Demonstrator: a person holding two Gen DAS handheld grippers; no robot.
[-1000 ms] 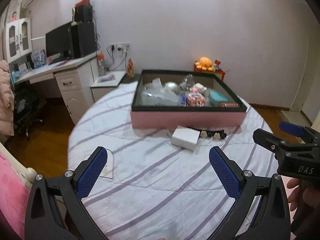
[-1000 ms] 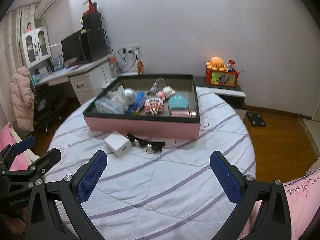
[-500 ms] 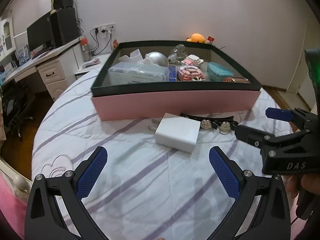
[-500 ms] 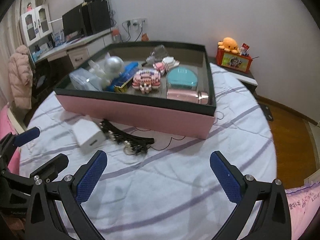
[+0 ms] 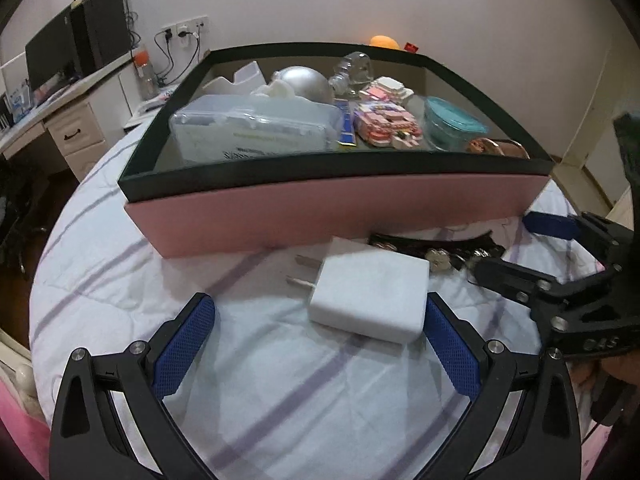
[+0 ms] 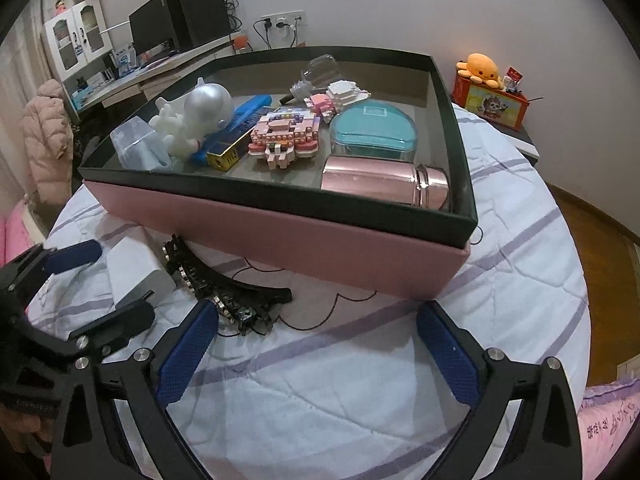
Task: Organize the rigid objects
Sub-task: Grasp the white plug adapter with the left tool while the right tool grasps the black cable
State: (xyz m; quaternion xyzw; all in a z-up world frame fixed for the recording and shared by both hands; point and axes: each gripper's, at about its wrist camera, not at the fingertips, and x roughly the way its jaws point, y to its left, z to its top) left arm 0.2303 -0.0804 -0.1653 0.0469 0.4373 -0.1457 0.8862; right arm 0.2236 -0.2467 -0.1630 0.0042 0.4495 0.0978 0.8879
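The only lettering that can be made out sits on the body of the right gripper (image 5: 516,248) as seen from the left wrist view: three raised characters, smeared, reading something like "DAS". A printed label on the clear plastic case (image 5: 256,130) in the box is too blurred to read, and so is the pink writing on the pink cloth (image 6: 608,420) at the right edge.

One white charger (image 5: 370,296) lies flat on the striped bedspread (image 5: 280,380), just in front of the pink box (image 5: 340,212). Its two metal prongs point left, so its long axis runs left to right across the left wrist view. The left gripper (image 5: 320,340) straddles it with jaws released wide; the right blue pad (image 5: 452,350) is just beside the charger's right end, and the left pad is well apart from the prongs.

One black hair clip (image 6: 224,284) with pale studs lies right of the charger, its length running along the box front. The right gripper (image 6: 316,356) has jaws spread open and holds nothing; its left pad is close beside the clip's near end.

Inside the box: one pink metallic flask (image 6: 384,184) lying on its side along the front wall, cap to the right; one teal lidded container (image 6: 372,128); two pink brick models; one silver-headed white figure (image 6: 200,116); one blue comb (image 6: 240,120).
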